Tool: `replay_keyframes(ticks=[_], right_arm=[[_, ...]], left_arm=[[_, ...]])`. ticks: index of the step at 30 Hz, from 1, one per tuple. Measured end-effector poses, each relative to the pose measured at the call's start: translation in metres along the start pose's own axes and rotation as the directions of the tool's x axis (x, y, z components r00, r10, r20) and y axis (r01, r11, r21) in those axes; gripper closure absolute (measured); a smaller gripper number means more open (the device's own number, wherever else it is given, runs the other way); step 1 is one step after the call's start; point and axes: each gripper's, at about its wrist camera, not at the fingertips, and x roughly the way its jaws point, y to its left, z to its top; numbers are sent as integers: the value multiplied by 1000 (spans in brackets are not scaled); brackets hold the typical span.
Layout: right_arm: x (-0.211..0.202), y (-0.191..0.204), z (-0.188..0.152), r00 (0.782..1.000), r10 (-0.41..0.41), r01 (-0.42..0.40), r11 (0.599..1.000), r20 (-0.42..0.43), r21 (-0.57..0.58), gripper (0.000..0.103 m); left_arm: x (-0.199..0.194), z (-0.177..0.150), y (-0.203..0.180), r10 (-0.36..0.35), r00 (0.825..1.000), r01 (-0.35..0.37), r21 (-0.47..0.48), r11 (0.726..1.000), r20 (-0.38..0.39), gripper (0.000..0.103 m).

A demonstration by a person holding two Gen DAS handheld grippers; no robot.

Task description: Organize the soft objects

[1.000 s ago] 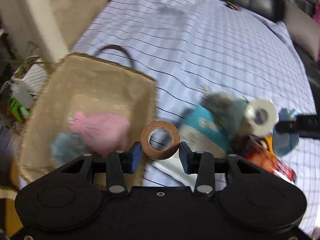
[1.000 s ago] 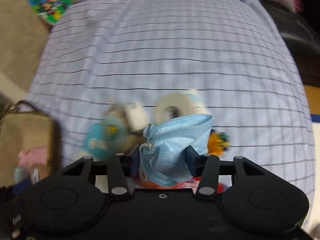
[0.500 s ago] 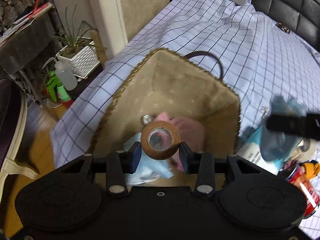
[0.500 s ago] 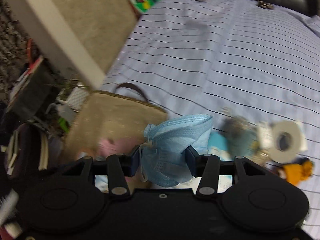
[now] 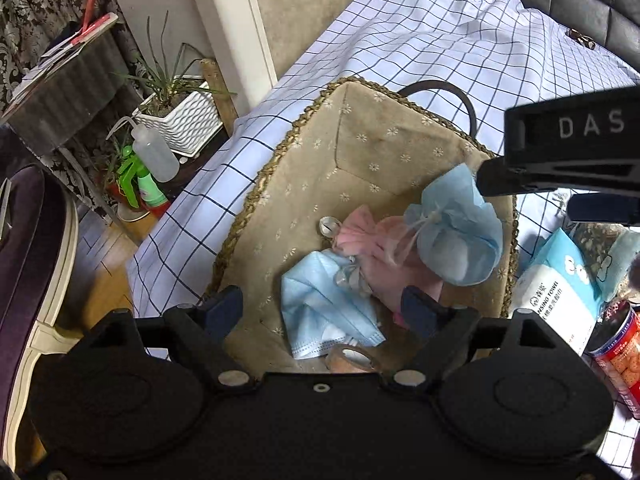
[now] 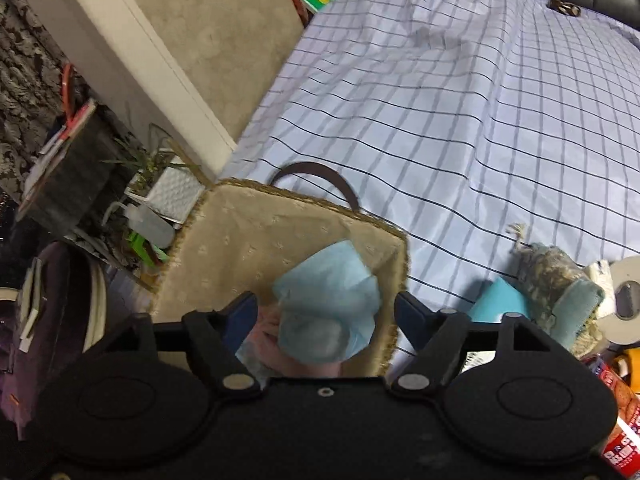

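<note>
Face mask [image 5: 456, 236] now in basket [image 5: 360, 120], dropped on pink pouch [image 5: 384, 248]; right claw [image 6: 326, 312] released, spread wide. Tape roll [image 5: 352, 358] also let go, lying in basket under left claw [image 5: 322, 308], empty too. Both free for next soft item on bed [image 6: 480, 100].

The basket [image 5: 280, 184] has a rough braided straw rim and a matt beige cloth lining with small printed flowers; its handle [image 5: 460, 98] looks like smooth dark leather. Inside lie thin non-woven blue masks [image 5: 320, 304], a soft pink cloth pouch [image 5: 384, 248] and a brown glossy tape roll [image 5: 352, 358]. The bed [image 6: 440, 100] carries a smooth checked cotton sheet. Both claws, left [image 5: 322, 308] and right [image 6: 326, 312], are matt black plastic with metal screws. The can [image 5: 618, 356] is glossy metal.
</note>
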Motion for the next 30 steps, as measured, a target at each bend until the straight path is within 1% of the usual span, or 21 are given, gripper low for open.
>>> replay_keyframes(ticks=[1, 3, 6, 9, 12, 18, 20, 23, 26, 30], right_arm=[[0, -3, 0, 1000, -13, 13, 1000, -3, 2, 24], [-3, -13, -2, 999, -35, 36, 999, -7, 12, 15], [-6, -25, -4, 998, -58, 58, 998, -10, 28, 6], [-9, -30, -7, 996, -85, 85, 996, -14, 32, 0], [-8, -35, -10, 993, -114, 115, 993, -32, 22, 0], [-8, -45, -20, 981, -177, 178, 984, -78, 5, 0], [-10, -48, -24, 976, -205, 204, 979, -74, -17, 0], [-16, -52, -34, 966, -250, 247, 968, -61, -50, 0], [-22, -60, -43, 953, -299, 297, 954, -48, -49, 0], [-28, -74, -52, 949, -304, 302, 953, -79, -27, 0]], left_arm=[[-1, -1, -2, 1, 1000, -1, 4, 1000, 1, 18], [-2, -2, -5, 7, 1000, -7, 10, 1000, 5, 17], [-6, -3, -6, 13, 1000, -13, 6, 1000, 19, 15], [-8, -3, -5, 34, 999, -34, -6, 999, 39, 13], [-10, -2, -3, 39, 998, -38, -19, 999, 53, 10], [-14, -2, -7, 45, 996, -43, -20, 999, 77, 9], [-16, -2, -10, 40, 996, -39, -19, 999, 83, 7], [-18, -2, -14, 31, 996, -30, -14, 999, 89, 7], [-21, -3, -18, 13, 996, -13, -5, 1000, 91, 7], [-23, -5, -29, -12, 997, 11, 17, 1000, 81, 7]])
